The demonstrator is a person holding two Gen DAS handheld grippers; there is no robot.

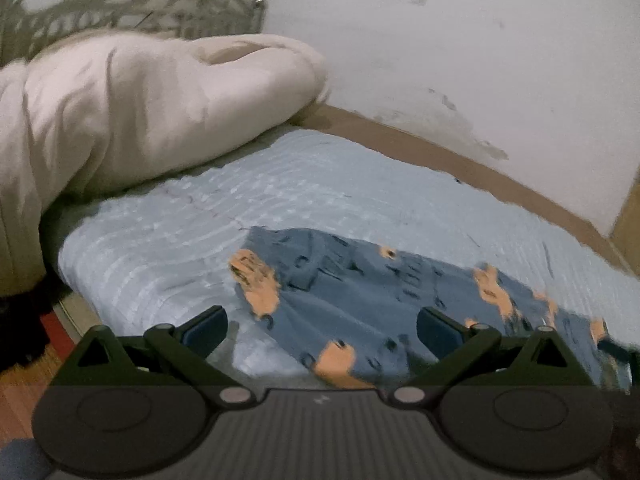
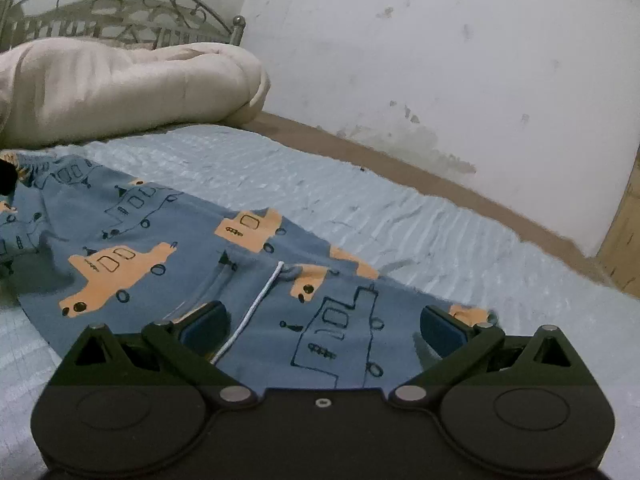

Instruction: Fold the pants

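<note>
Blue pants [image 2: 168, 248] with orange and outlined vehicle prints lie spread on a light blue bed cover [image 2: 360, 200]. A white drawstring [image 2: 256, 304] runs across them in the right wrist view. My right gripper [image 2: 322, 328] is open, low over the pants near the drawstring, holding nothing. In the left wrist view the pants [image 1: 360, 292] look blurred. My left gripper [image 1: 320, 328] is open over their near edge, empty. The other gripper's dark tip shows at the left edge of the right wrist view [image 2: 8, 180].
A bulky cream duvet [image 1: 140, 112] is piled at the head of the bed before a metal headboard [image 2: 120, 8]. A white wall [image 2: 440, 60] and brown bed edge [image 2: 400, 168] run along the far side. Wooden floor [image 1: 24, 384] shows at left.
</note>
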